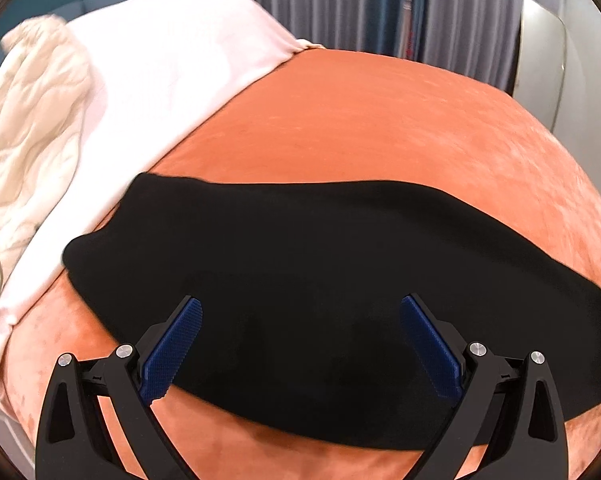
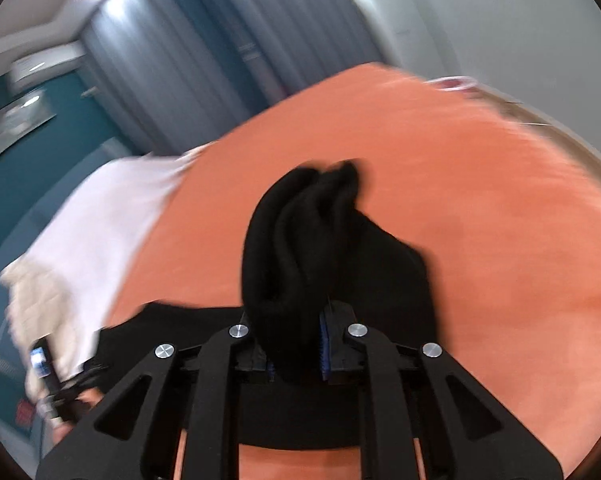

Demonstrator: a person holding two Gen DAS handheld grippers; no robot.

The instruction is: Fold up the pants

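Orange cloth covers the big bed, and it has lots of bare room past the pants, out to its round far edge by the grey curtains. White sheet covers the left end of the bed, with a crumpled cream blanket on its far left side. Black pants lie flat across the near part of the bed, and their left end sits just beside the white sheet's edge.

In the left wrist view, the left gripper hangs over the pants and tips down at them. Its blue pads are wide apart and hold nothing.

In the right wrist view, the right gripper is pinched tight on a bunched part of the pants. That bunch sticks up past the tips, above the orange cloth.
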